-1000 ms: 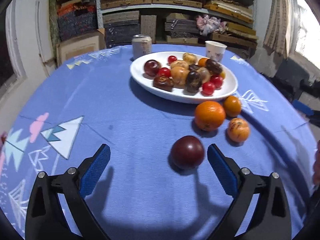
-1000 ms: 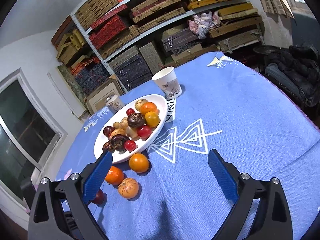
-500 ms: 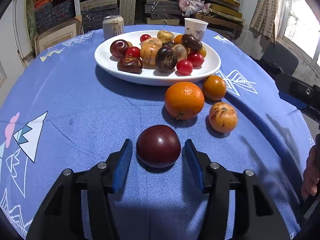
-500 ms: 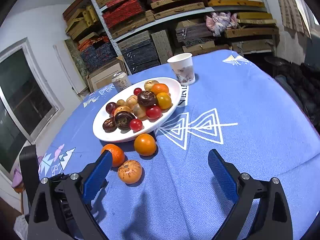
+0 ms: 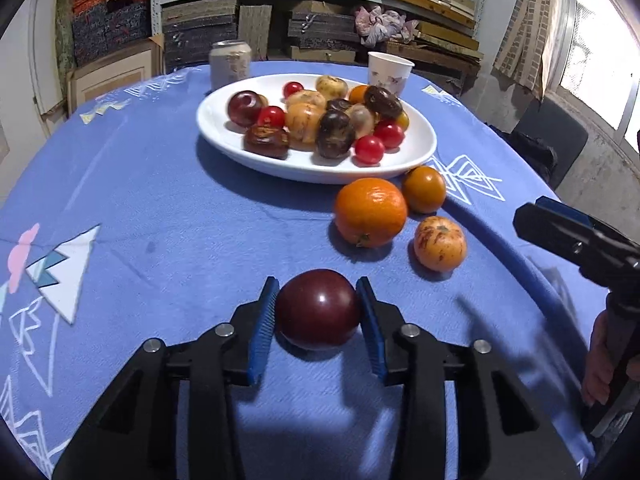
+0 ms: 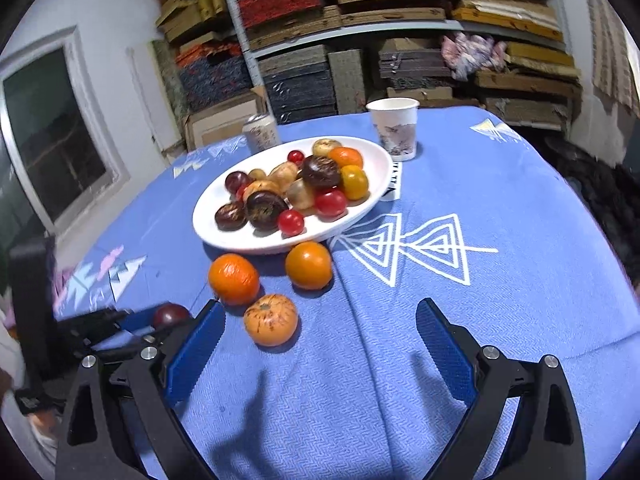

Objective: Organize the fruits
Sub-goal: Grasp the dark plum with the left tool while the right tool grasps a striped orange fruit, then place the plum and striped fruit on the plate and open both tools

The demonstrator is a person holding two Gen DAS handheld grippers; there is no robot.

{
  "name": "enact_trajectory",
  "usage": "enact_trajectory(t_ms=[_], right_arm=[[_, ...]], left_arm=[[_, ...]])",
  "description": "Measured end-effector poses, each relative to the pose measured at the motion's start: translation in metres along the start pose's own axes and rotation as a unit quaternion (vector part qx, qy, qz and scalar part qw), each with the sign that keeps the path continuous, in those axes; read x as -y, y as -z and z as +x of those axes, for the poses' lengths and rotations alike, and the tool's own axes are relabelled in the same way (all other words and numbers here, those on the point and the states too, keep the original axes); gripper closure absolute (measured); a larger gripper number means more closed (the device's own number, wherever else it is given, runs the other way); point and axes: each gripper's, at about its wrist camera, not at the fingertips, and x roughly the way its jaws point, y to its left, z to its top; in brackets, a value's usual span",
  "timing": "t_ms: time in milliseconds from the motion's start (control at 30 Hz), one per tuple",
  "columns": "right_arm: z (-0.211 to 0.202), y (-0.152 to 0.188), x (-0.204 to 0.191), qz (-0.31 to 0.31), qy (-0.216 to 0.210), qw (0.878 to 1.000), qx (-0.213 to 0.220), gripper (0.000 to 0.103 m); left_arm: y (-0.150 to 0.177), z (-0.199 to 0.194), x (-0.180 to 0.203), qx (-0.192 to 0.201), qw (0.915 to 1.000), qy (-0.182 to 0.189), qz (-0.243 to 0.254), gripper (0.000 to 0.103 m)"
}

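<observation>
My left hand-held gripper (image 5: pixel 318 316) has just squeezed shut on the dark red fruit (image 5: pixel 318 309), low in the middle. My right hand-held gripper (image 6: pixel 320 338) is wide open, empty. Next I should lift it to the white plate (image 5: pixel 224 142).

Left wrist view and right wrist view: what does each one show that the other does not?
Only the left wrist view shows both blue pads pressing the sides of the dark red fruit, and the left gripper, whose jaws have just been closing, shut on it. Only the right wrist view shows the right gripper wide open and empty. Both show the white plate, the large orange and the paper cup.
</observation>
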Motion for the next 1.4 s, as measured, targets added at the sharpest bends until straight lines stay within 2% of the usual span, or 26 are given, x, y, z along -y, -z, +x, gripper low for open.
enact_trajectory(t_ms=[133, 200, 300, 367, 600, 700, 800, 967, 1233, 1400], right_arm=[[0.005, 0.007, -0.024, -0.06, 0.013, 0.998, -0.006, 0.006], [0.011, 0.012, -0.034, -0.087, 0.016, 0.996, -0.015, 0.008], [0.021, 0.016, -0.046, -0.108, 0.02, 0.994, -0.029, 0.02], [0.026, 0.014, -0.048, -0.103, 0.016, 0.994, -0.039, 0.032], [0.042, 0.007, -0.05, -0.086, 0.014, 0.995, -0.055, 0.038], [0.05, 0.006, -0.051, -0.085, 0.009, 0.994, -0.071, 0.045], [0.052, 0.006, -0.052, -0.087, 0.009, 0.993, -0.078, 0.048], [0.056, 0.005, -0.05, -0.082, 0.009, 0.993, -0.083, 0.059], [0.056, 0.003, -0.045, -0.07, 0.005, 0.994, -0.079, 0.063], [0.036, 0.016, -0.054, -0.082, -0.02, 0.994, -0.074, 0.063]], left_arm=[[0.002, -0.025, -0.031, 0.042, 0.9977, -0.039, -0.035, 0.064], [0.001, -0.029, -0.047, 0.048, 0.9956, -0.052, -0.061, 0.064], [-0.001, -0.026, -0.061, 0.038, 0.9936, -0.046, -0.096, 0.064], [-0.002, -0.026, -0.058, 0.036, 0.9943, -0.046, -0.089, 0.064], [-0.001, -0.027, -0.047, 0.043, 0.9965, -0.034, -0.063, 0.064], [0.0, -0.025, -0.045, 0.038, 0.997, -0.03, -0.061, 0.063], [0.002, -0.02, -0.043, 0.026, 0.9975, -0.034, -0.057, 0.063], [0.005, -0.007, -0.04, 0.0, 0.9979, -0.039, -0.052, 0.063], [0.007, -0.001, -0.038, -0.005, 0.9981, -0.043, -0.044, 0.063], [0.011, -0.005, -0.039, -0.009, 0.998, -0.027, -0.057, 0.064]])
